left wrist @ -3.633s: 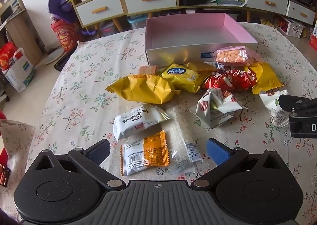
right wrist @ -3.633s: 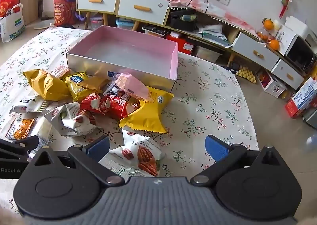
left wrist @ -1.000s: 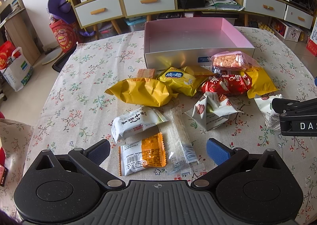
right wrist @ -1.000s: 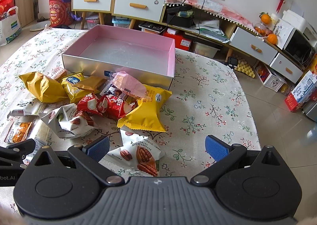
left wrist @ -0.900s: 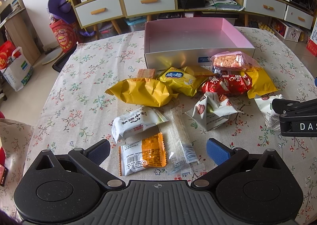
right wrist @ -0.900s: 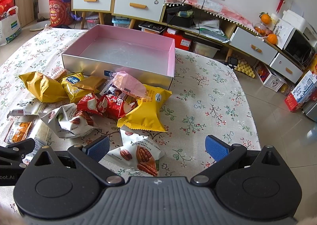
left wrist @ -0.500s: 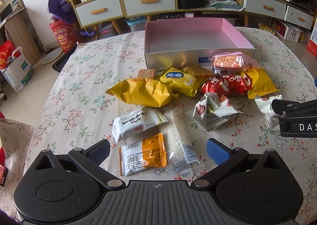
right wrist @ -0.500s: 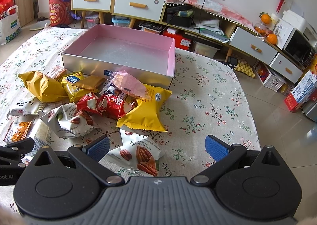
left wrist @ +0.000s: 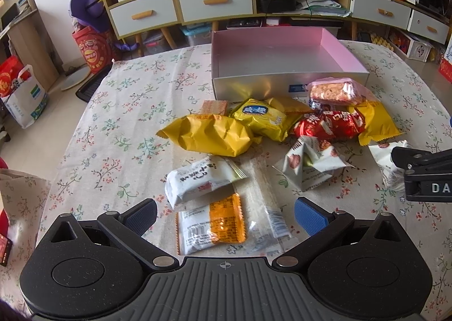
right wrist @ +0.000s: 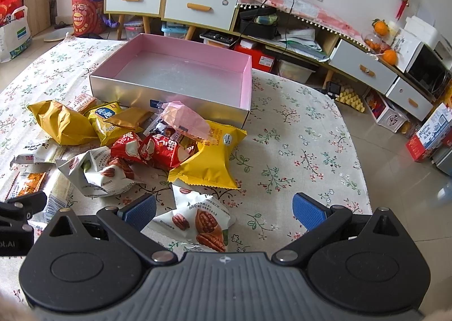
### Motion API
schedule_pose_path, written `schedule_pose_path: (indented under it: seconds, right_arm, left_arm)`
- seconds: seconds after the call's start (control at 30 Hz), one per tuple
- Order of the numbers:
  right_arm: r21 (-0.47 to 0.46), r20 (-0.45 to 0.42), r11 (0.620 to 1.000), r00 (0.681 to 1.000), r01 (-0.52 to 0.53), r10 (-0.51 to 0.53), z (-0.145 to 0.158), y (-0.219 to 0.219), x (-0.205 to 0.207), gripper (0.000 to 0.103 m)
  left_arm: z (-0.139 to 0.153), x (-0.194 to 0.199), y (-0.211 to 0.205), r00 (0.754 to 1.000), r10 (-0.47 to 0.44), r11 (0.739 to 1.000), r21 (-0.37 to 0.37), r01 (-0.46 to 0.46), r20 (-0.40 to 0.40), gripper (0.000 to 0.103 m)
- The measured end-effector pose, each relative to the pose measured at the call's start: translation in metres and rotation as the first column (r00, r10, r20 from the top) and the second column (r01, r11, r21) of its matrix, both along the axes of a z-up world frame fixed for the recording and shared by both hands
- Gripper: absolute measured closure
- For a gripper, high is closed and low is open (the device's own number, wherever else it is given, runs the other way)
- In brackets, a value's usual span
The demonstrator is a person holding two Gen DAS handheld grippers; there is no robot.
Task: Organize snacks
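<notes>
Floral tablecloth (left wrist: 118,112), scattered snack packets (left wrist: 209,134), wooden drawer units (right wrist: 169,1) behind

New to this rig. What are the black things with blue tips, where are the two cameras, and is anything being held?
There is no robot arm here. A person carries one hand-held gripper in each hand, and each has a fisheye camera looking forward along its two fingers. The black shape at the bottom of each picture is that tool's body; the blue pads are its fingertips.

In the left wrist view, the left hand-held gripper is open above an orange and white packet. The right tool pokes in at the right edge of that view.

In the right wrist view, the right hand-held gripper is open above a white pecan packet. Neither holds anything.

On the flowered tablecloth lies a loose heap of snack packets: yellow, red, white and pink. Behind them stands a pink-lined box, with nothing in it that shows.
</notes>
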State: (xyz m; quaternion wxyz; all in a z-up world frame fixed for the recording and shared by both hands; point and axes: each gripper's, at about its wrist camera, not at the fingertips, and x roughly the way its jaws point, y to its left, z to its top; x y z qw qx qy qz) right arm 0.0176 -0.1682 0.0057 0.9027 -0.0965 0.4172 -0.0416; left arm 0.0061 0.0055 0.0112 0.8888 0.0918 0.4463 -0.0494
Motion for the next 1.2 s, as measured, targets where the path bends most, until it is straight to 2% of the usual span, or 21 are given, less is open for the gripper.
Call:
schedule_pose_path:
  seconds: [0.2,0.33,0.53,0.77,0.87,0.93,1.03,1.13,1.2]
  right_arm:
    - [0.066,-0.018,0.998,1.0,-0.018,0.019,0.002,-0.007,0.009,0.0]
    - [0.152,-0.046,0.988,0.999,-0.023,0.03,0.002,-0.013,0.018,0.0]
    - [0.254,-0.1,0.967,0.995,0.02,0.005,-0.005,-0.029,0.037,0.001]
    - [0.342,-0.162,0.932,0.984,0.123,-0.07,-0.014,-0.053,0.054,0.013]
    - [0.377,-0.177,0.913,0.98,0.154,-0.092,-0.016,-0.059,0.059,0.019]
    - [0.393,-0.185,0.904,0.977,0.172,-0.105,-0.018,-0.063,0.065,0.023]
    - [0.425,-0.194,0.884,0.974,0.194,-0.12,-0.02,-0.068,0.071,0.027]
    - [0.474,-0.209,0.856,0.971,0.205,-0.117,-0.02,-0.07,0.076,0.032]
    - [0.486,-0.214,0.85,0.971,0.204,-0.111,-0.02,-0.068,0.078,0.034]
  left_arm:
    - [0.001,0.014,0.018,1.0,0.001,0.998,-0.056,-0.002,-0.025,0.0]
    - [0.0,0.024,0.029,0.998,-0.036,0.994,-0.103,0.031,-0.051,0.0]
    - [-0.009,0.041,0.047,0.995,-0.021,0.987,-0.159,0.006,-0.096,0.002]
    - [-0.015,0.053,0.062,0.988,-0.003,0.973,-0.229,-0.033,-0.157,0.01]
    - [-0.014,0.055,0.066,0.989,-0.004,0.97,-0.242,-0.031,-0.145,0.014]
    - [-0.011,0.056,0.065,0.993,-0.029,0.97,-0.242,0.0,-0.114,0.015]
    - [-0.007,0.061,0.061,0.991,-0.118,0.971,-0.216,0.103,-0.057,0.015]
    - [-0.007,0.066,0.054,0.971,-0.238,0.958,-0.169,0.232,-0.018,0.015]
    - [-0.011,0.067,0.049,0.946,-0.324,0.937,-0.144,0.319,-0.015,0.018]
